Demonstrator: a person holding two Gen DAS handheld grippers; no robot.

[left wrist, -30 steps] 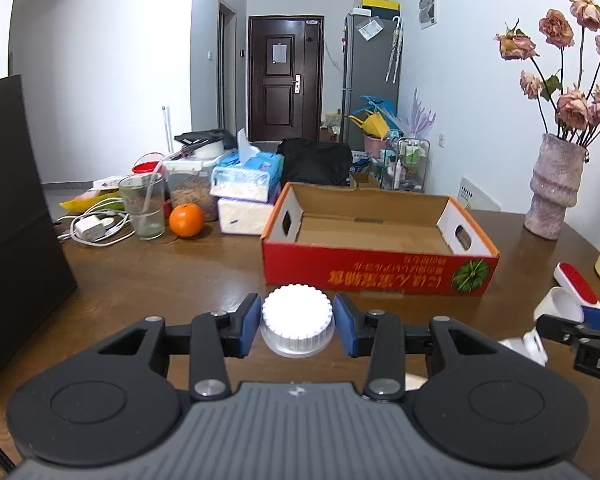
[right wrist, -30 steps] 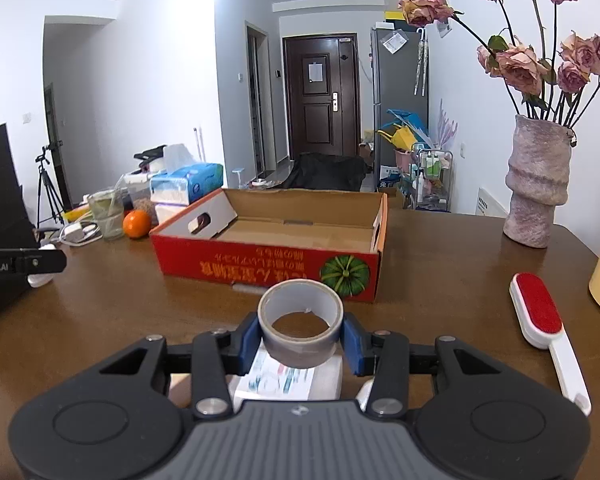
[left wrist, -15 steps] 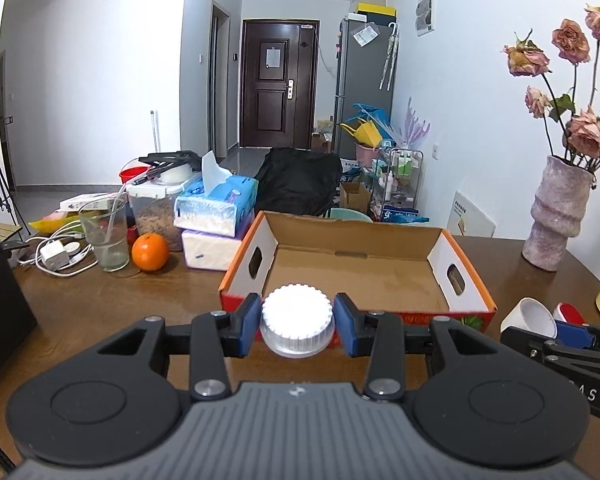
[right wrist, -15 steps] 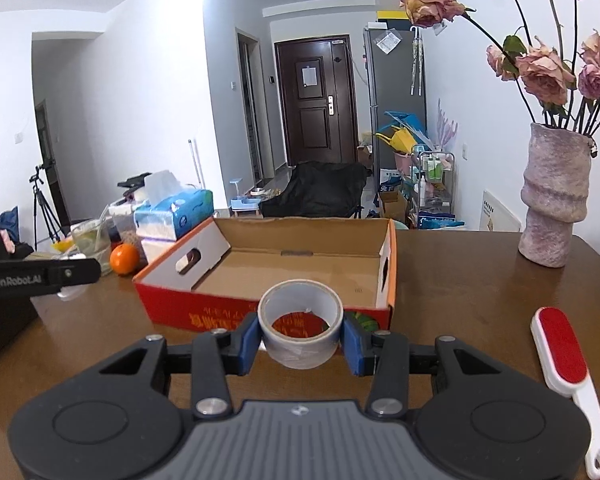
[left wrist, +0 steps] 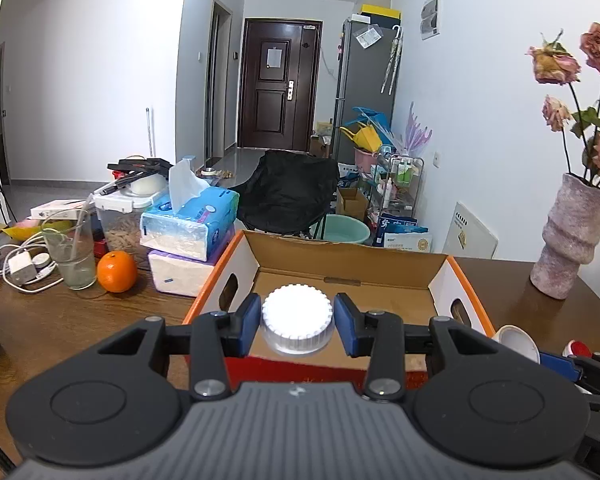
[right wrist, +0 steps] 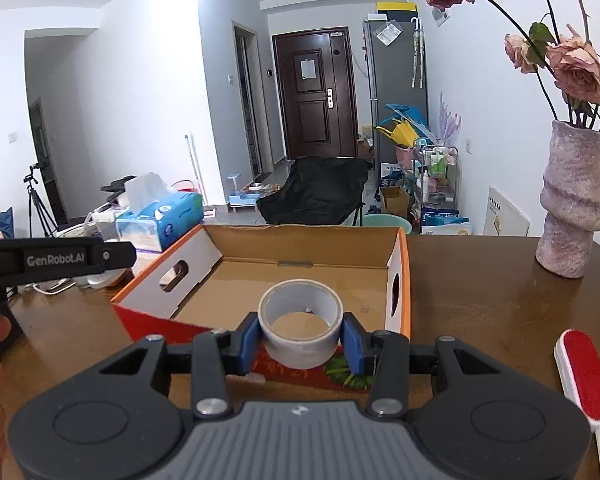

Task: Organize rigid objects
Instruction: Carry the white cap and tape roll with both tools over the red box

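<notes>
My left gripper [left wrist: 297, 330] is shut on a white ribbed-cap jar [left wrist: 297, 319] and holds it above the front wall of an open cardboard box [left wrist: 340, 258] with orange rims. My right gripper [right wrist: 300, 338] is shut on a grey tape roll [right wrist: 300, 332] and holds it over the front edge of the same box [right wrist: 300, 240]. The box floor looks bare in both views. The left gripper's body shows in the right wrist view [right wrist: 56, 258] at the far left.
A pink vase with dried roses [right wrist: 576, 204] stands at the right. A red and white lint brush [right wrist: 584, 376] lies right of the box. Tissue packs [left wrist: 188, 220], an orange [left wrist: 116, 271], a glass [left wrist: 70, 252] and cables sit to the left.
Both grippers have risen and moved forward toward the box, each keeping its object. The box now sits closer and lower in both views.
</notes>
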